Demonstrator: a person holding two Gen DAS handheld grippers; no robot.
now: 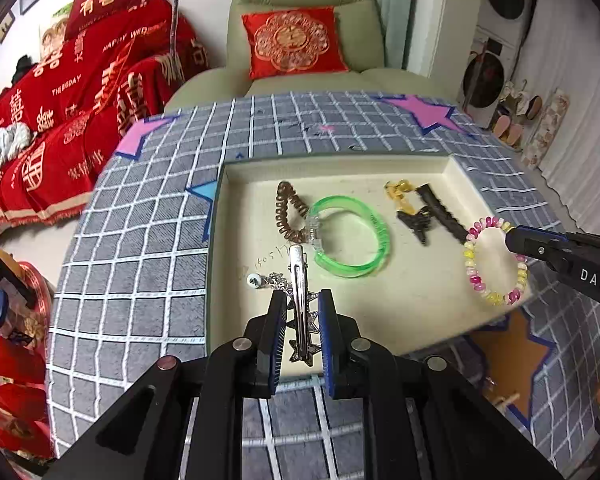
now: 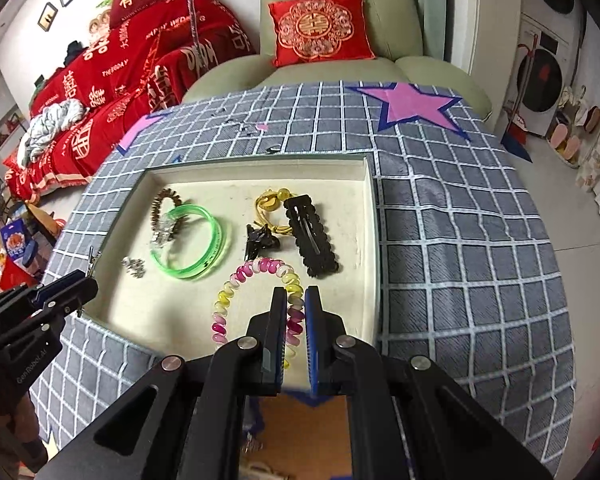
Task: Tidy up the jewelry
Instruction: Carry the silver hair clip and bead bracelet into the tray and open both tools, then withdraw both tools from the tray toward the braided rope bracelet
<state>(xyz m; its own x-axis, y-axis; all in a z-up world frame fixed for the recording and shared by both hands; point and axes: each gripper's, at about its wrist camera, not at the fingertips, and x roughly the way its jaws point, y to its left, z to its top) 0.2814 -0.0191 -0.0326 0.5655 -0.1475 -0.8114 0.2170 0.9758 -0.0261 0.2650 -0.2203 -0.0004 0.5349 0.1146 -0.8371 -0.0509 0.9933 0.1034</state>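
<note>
From the left wrist, my left gripper (image 1: pixel 303 300) is closed on a silver hair clip (image 1: pixel 299 276), pinching its long metal bar just above the near edge of the tray (image 1: pixel 440 164). I judge the clip light, stiff and slippery, so the flat bar is the right place to hold, not the star trim hanging under it. A small silver chain (image 1: pixel 270 280) lies in the tray just left of the clip. Further into the tray sit a green bangle (image 1: pixel 376 236), a brown coil tie (image 1: pixel 286 216) touching it, and a black barrette (image 1: pixel 440 210) toward the far right corner.

From the right wrist, my right gripper (image 2: pixel 296 300) is closed on a pink and yellow coil bracelet (image 2: pixel 236 284), its pads squeezing the near right part of the loop over the tray's near right area. It looks soft and springy, likely to stretch or flip if pulled. The rest of the loop hangs free or rests on the tray; I cannot tell which. The tray sits on the checked cloth over the table (image 2: pixel 460 240).
</note>
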